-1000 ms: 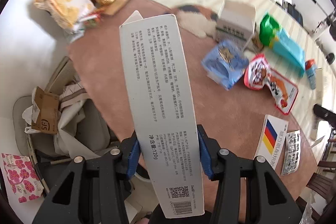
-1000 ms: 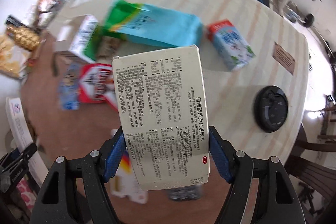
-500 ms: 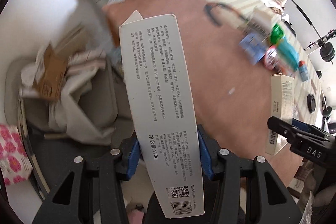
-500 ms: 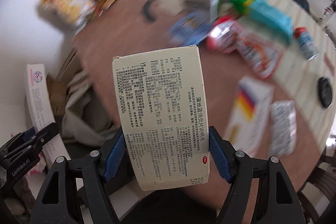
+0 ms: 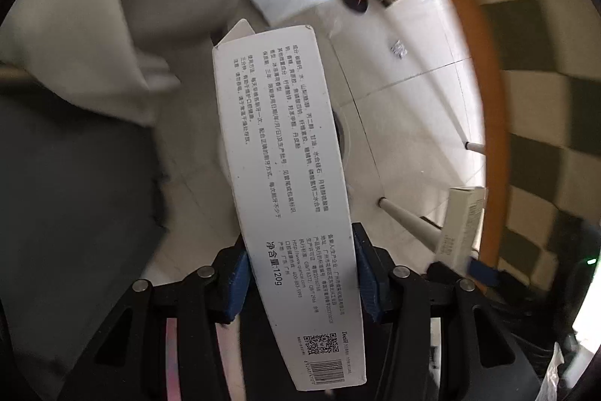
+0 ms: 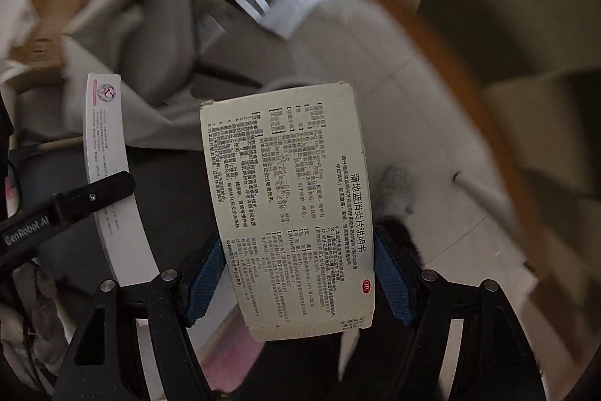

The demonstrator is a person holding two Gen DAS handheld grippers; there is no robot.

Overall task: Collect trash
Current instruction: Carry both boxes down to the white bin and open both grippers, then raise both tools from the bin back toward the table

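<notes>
left gripper (image 5: 300, 279) clamped on the long white box (image 5: 285, 183), right gripper (image 6: 300, 282) clamped on the cream medicine box (image 6: 289, 209), both sticking out past the pads

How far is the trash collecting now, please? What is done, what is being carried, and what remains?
Done: both boxes are picked up. In hand: the left tool grips a long white box; the right tool grips a cream medicine box, both over the tiled floor. Left: dropping them; no bin is clearly visible.
</notes>
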